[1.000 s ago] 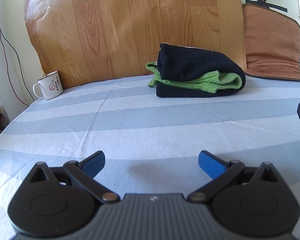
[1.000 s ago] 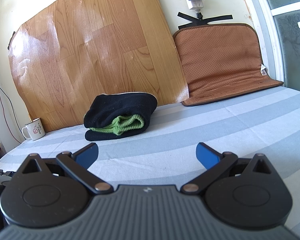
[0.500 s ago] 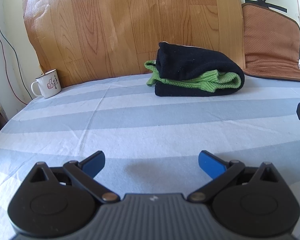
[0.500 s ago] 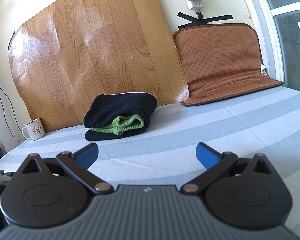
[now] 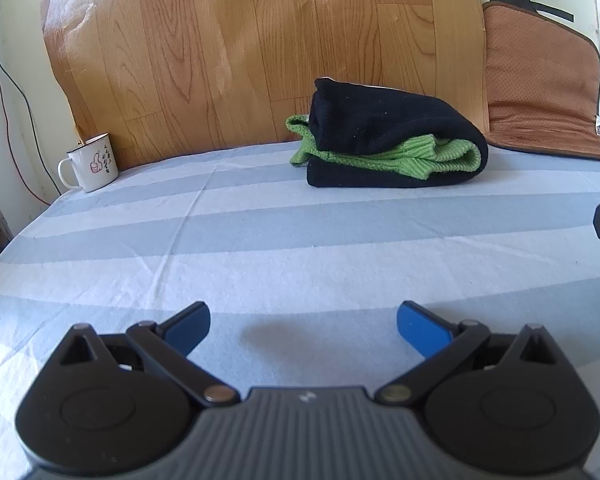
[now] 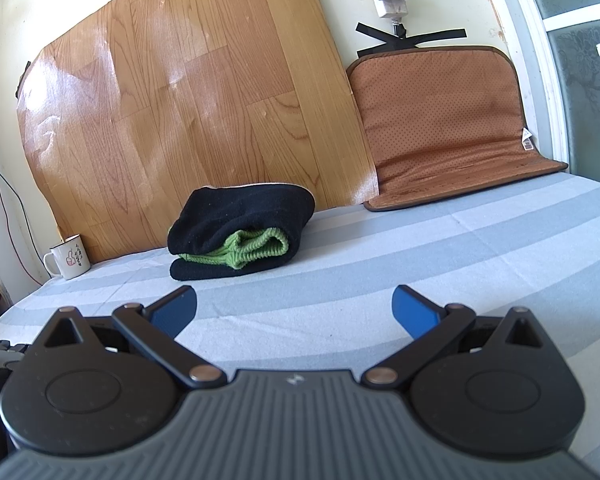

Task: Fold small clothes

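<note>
Both tools are spread wide with nothing between their blue pads: the left tool (image 5: 303,320) and the right tool (image 6: 294,306) each hover low over the striped sheet (image 5: 260,256), well short of the clothes. The folded bundle (image 5: 396,148), a black garment wrapped around a green knit piece (image 5: 420,158), lies ahead of the left tool and a little to its right, and ahead and to the left of the right tool, close to the wood-grain panel (image 6: 188,112). The fold looks finished, so the main risk is undoing it: a pad that catches the loose green edge sticking out on the far-left side could drag the layers apart. A low approach could also snag and bunch the sheet. The enamel mug (image 5: 90,162), far ahead-left of the left tool, could be knocked by a wide sweep.
</note>
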The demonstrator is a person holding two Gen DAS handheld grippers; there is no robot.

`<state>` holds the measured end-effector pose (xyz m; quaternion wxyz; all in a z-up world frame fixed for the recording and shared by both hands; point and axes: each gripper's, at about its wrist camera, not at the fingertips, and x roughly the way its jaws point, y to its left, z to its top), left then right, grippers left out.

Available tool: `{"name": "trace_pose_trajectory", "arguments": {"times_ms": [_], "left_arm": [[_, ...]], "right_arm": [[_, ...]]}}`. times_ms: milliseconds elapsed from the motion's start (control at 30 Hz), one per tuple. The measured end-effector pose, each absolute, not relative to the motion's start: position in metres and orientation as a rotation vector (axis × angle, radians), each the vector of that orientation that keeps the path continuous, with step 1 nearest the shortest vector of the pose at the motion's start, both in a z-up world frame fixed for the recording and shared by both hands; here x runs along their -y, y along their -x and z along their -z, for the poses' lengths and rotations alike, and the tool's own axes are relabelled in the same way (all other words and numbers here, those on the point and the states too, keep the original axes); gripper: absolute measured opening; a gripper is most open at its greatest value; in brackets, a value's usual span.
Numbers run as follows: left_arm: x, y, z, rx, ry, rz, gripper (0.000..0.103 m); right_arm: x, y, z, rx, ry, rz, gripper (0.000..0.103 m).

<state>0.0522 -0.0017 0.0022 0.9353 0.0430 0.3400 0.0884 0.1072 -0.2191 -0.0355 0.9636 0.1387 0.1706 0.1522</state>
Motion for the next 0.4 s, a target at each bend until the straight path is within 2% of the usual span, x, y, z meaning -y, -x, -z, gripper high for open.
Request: {"name": "trace_pose_trajectory", "arguments": {"times_ms": [400], "left_arm": [[0.0027, -0.0509, -0.0026, -0.685, -0.097, -0.155, 0.103]], "right_arm": [[0.2184, -0.1068, 0.0355, -0.345, -0.281, -0.306, 0.103]]}}
